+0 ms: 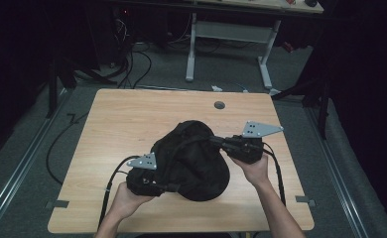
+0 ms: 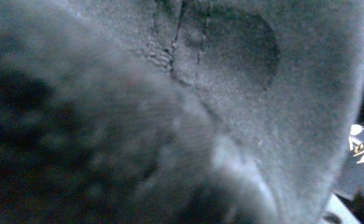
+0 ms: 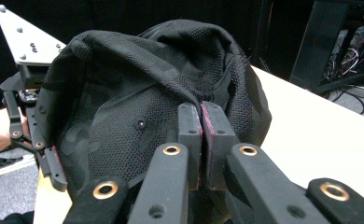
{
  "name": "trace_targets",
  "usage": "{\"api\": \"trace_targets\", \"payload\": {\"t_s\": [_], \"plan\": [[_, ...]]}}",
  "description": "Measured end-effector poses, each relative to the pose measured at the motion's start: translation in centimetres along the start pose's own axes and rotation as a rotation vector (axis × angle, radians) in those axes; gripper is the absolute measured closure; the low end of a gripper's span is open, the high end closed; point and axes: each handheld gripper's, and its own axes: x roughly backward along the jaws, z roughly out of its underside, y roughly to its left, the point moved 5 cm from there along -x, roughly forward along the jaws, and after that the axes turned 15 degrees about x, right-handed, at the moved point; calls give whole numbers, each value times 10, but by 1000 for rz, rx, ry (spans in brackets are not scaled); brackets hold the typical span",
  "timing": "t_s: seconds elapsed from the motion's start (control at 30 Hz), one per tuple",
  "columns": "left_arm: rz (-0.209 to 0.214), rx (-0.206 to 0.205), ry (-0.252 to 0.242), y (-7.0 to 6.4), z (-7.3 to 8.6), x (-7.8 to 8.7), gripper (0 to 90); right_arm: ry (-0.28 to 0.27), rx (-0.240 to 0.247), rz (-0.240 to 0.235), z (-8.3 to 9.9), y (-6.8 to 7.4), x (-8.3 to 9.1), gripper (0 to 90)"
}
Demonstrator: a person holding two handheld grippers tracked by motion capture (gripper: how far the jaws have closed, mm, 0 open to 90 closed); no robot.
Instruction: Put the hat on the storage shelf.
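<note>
Right tool (image 3: 201, 109) pinching black cap (image 3: 161, 93) | left tool (image 1: 167, 187) at cap, grip unclear | table (image 1: 132, 119)

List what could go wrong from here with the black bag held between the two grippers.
1. The right gripper pinches only a thin fold of the black bag; the mesh fabric could slip out if it is pulled.
2. The left gripper sits at the bag's near edge with fabric pressed against its camera, so its hold cannot be checked and it may grab the wrong layer.
3. The bag lies near the front edge of the table; a loose grip could let it slide off.
</note>
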Motion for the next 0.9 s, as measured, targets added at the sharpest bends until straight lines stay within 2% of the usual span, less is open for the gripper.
{"api": "trace_targets", "payload": {"t_s": [0.1,0.2,0.23,0.27,0.4,0.47,0.53,0.6,0.63,0.7,0.73,0.77,0.8,0.87,0.9], "plan": [[-12,-13,-9,-1,2,-1,697,20,-1,8,2,0,-1,866],[0,-20,-25,-5,2,0,708,25,-8,18,3,-1,1,841],[2,-32,-36,-7,2,0,714,24,-14,33,2,-1,2,800],[2,-32,-36,-7,2,0,716,24,-14,33,2,-1,2,800],[-5,-49,-56,-8,2,1,721,36,-33,45,3,-2,5,678],[3,-44,-61,-9,1,3,723,41,-46,49,5,-3,8,563],[7,-45,-75,-11,0,5,722,37,-50,44,5,-3,9,545],[10,-44,-94,-11,-3,7,721,30,-53,78,11,-3,15,503],[11,-38,-103,-12,-4,9,721,30,-53,78,11,-3,15,503],[7,-41,-127,-12,-8,12,719,58,-57,111,19,-3,20,483],[5,-41,-137,-12,-10,14,718,99,-67,147,30,-3,23,476],[0,-41,-166,-12,-13,17,717,121,-78,162,37,-3,24,474],[0,-41,-166,-12,-13,17,716,137,-87,179,44,-3,26,472],[-8,-29,-209,-12,-21,21,715,174,-104,212,58,-1,29,467],[-8,-29,-209,-12,-21,21,714,197,-107,231,66,-1,31,465]]}}
